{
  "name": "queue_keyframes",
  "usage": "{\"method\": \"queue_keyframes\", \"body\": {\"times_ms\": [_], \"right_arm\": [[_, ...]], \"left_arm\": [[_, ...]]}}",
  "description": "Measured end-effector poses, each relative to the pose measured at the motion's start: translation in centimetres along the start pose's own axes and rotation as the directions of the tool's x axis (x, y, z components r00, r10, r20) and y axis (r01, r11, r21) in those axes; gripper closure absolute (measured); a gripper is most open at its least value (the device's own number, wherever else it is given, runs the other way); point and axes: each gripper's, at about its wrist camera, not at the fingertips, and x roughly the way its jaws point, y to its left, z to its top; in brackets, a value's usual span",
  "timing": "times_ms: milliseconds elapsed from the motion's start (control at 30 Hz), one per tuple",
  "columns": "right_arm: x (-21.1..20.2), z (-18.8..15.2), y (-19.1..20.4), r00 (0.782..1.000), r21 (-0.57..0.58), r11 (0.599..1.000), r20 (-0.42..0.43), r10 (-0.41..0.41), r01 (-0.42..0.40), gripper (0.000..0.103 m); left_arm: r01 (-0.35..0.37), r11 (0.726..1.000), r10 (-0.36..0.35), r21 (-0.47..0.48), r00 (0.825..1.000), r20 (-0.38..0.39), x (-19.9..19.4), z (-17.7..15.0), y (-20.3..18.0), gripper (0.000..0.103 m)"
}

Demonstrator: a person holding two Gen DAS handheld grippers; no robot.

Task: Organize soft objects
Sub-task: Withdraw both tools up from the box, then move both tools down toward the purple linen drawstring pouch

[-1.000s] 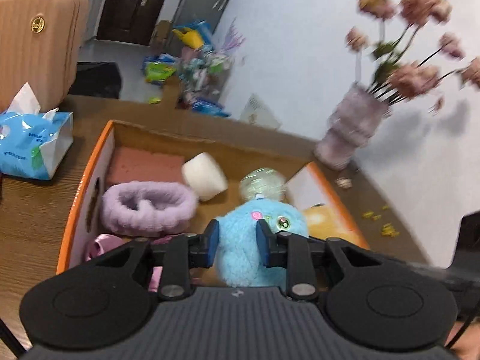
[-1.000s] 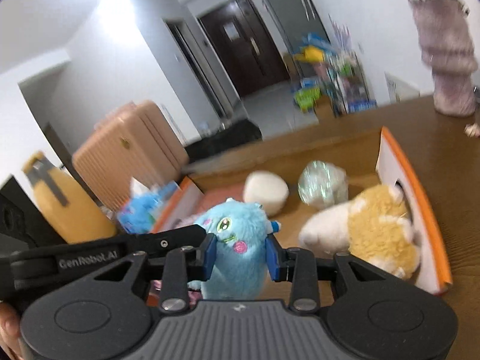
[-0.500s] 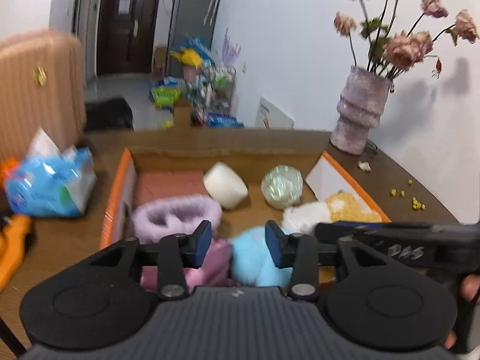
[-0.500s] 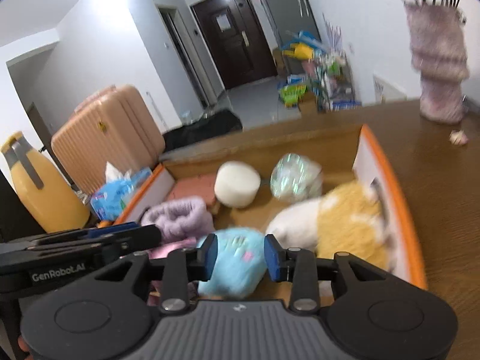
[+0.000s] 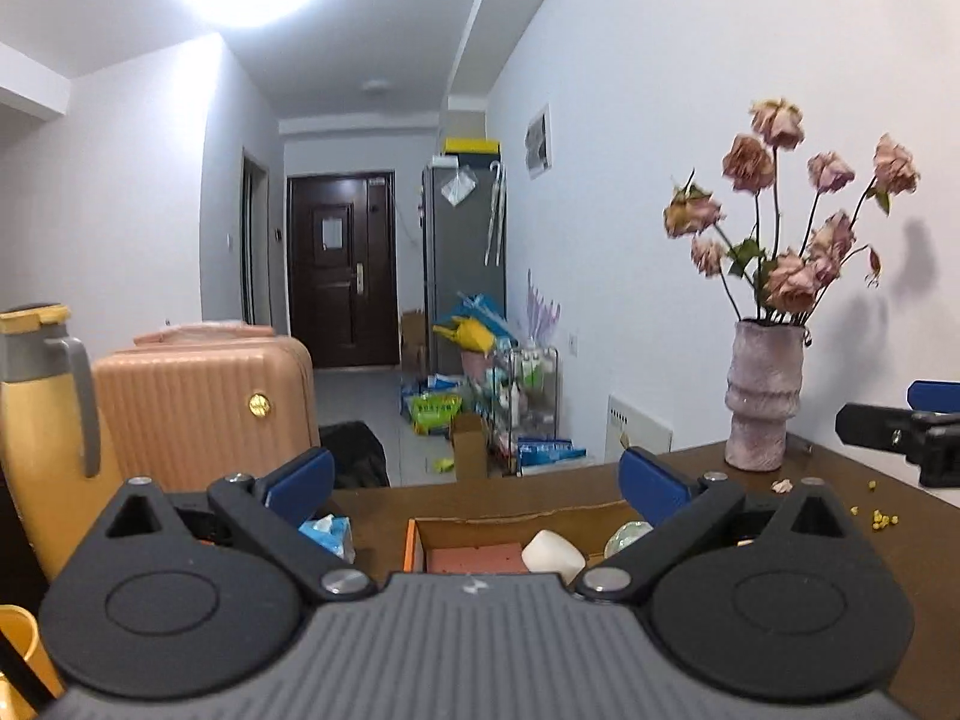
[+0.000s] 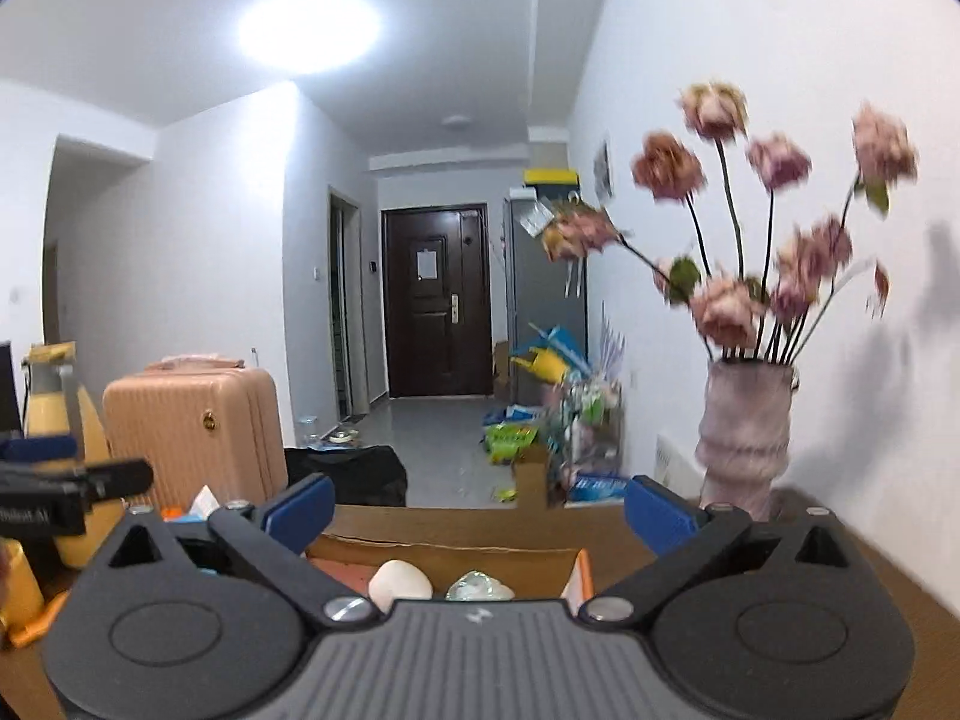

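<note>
**Both tongs opened and lifted clear of the box**

The left tongs (image 5: pixel 474 483) were found spread wide with nothing between the pads, having just been opened; the right tongs (image 6: pixel 477 507) likewise. A second earlier the blue plush toy had been pinched by both. It is now hidden below the frames, presumably released into the cardboard box (image 5: pixel 510 521) on the counter (image 5: pixel 840 546), where the white sponge (image 5: pixel 552 549) was seen. This placement was judged finished.
</note>
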Motion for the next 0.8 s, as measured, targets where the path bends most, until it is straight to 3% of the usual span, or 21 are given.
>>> {"method": "queue_keyframes", "body": {"times_ms": [333,633,800], "right_arm": [[-6.7,-0.2,1.6,0.998,0.004,1.0,0.055,0.017,-0.018,0.0],[-16.3,-5.9,3.3,0.996,0.041,0.998,0.072,0.045,-0.048,0.0],[-21.2,-9.6,4.8,0.995,0.027,0.997,0.075,0.064,-0.066,0.0]], "left_arm": [[-0.021,0.999,0.023,-0.038,0.999,0.039,-7.0,-0.6,1.3,0.0],[-0.029,1.0,0.029,-0.009,0.998,0.054,-17.1,-6.0,1.1,0.0],[-0.025,0.999,0.028,-0.041,0.998,0.05,-22.2,-9.6,1.3,0.0]]}}
